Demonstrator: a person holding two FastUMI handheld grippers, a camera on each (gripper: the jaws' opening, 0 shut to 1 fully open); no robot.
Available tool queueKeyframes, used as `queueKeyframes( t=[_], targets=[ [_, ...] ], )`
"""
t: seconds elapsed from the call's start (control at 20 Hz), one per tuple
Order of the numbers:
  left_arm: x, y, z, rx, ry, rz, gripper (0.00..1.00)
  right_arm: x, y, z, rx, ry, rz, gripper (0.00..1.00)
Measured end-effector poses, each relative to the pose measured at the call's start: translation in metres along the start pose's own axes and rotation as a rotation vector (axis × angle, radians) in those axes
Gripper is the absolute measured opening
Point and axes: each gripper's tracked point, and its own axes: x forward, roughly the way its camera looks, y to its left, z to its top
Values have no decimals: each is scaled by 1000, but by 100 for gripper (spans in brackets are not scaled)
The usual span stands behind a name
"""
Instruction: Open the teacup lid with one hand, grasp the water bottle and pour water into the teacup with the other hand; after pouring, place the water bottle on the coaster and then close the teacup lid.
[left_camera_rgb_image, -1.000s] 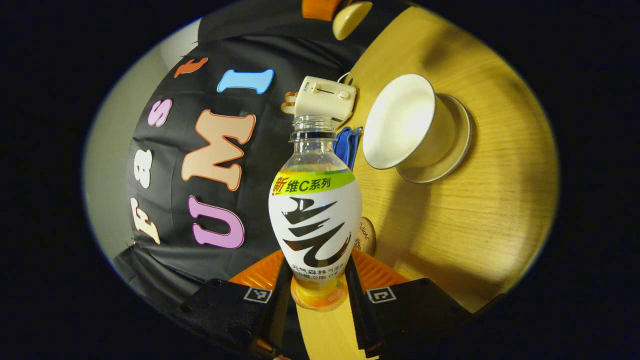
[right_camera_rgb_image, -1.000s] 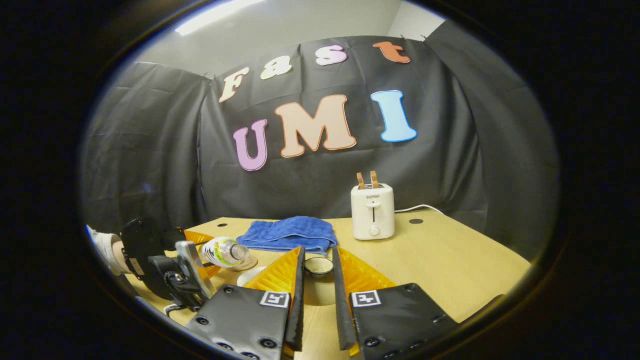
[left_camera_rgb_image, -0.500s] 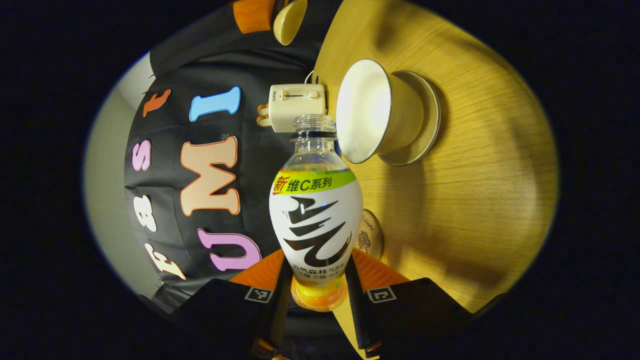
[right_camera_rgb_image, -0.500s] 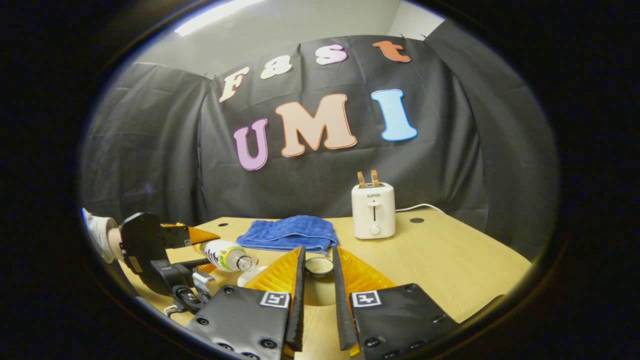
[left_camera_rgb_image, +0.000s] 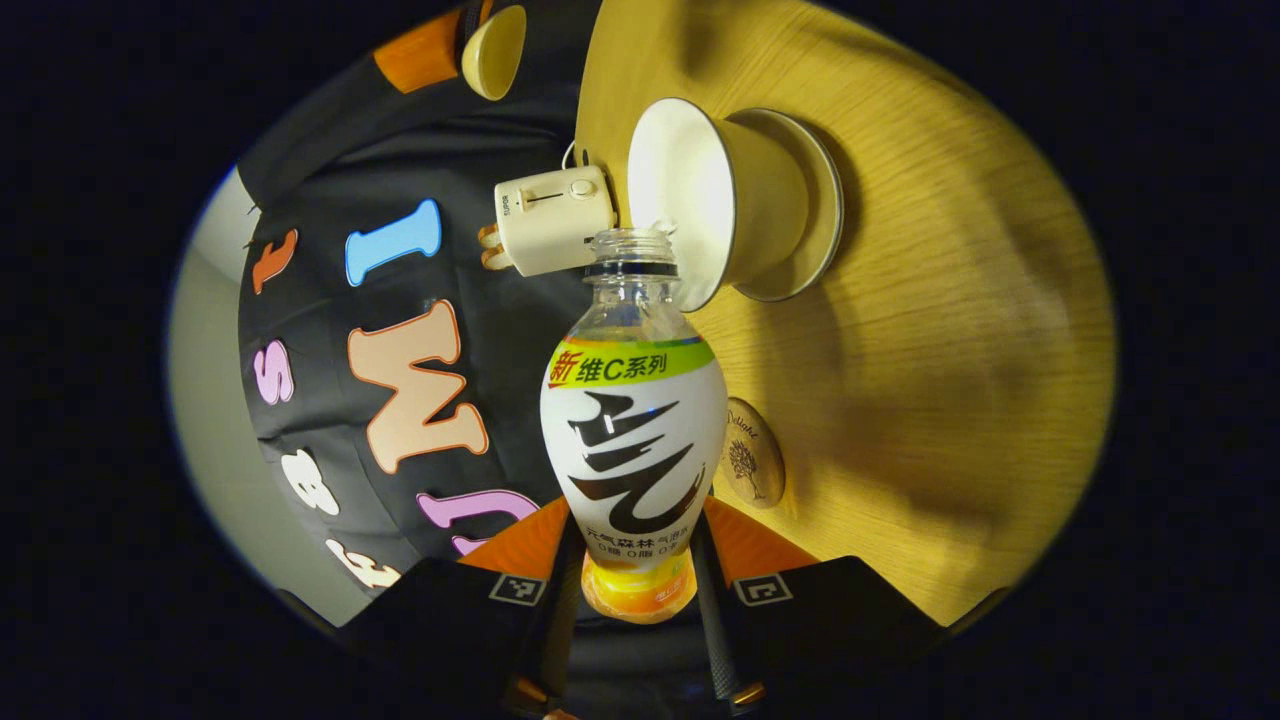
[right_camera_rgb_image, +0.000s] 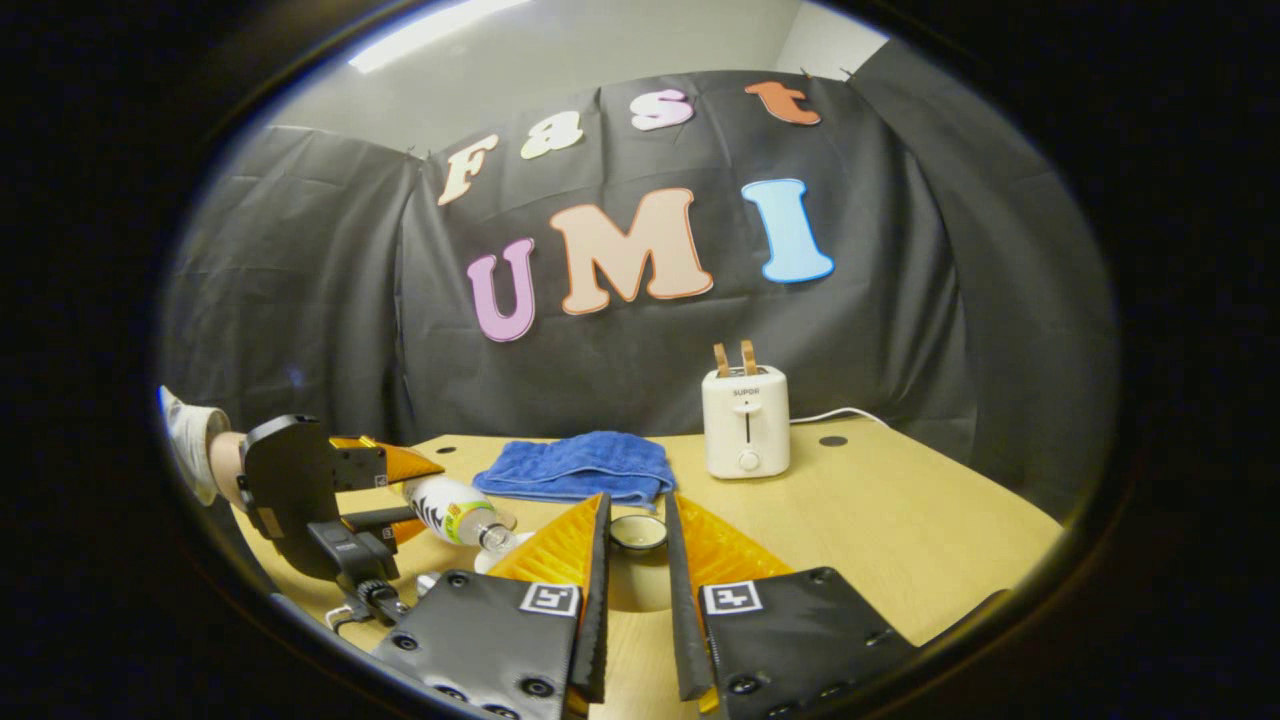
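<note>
**A:** vs a second ago, the left gripper has tipped further. Its jaws are clamped on the clear plastic water bottle with the glossy white label, uncapped, and the mouth now overlaps the rim of the smooth white ceramic teacup on its saucer.

**B:** Yep. The round wooden coaster sits just right of the bottle on the light wood-grain table. The right gripper hasn't budged, jaws closed on the small round glazed teacup lid. Fuzzy blue towel and white boxy toaster are behind.

Clear plastic bottle, wood-grain table
</note>
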Motion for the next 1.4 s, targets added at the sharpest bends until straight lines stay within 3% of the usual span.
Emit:
queueKeyframes(
  t=[0.5,1.4],
  targets=[
    [-2,8,-4,134,24,-12,53,1,-2,-3,1,10,1,30],
    [-7,61,-3,359,50,29,53,0,-3,-1,2,8,3,29]
  ],
)
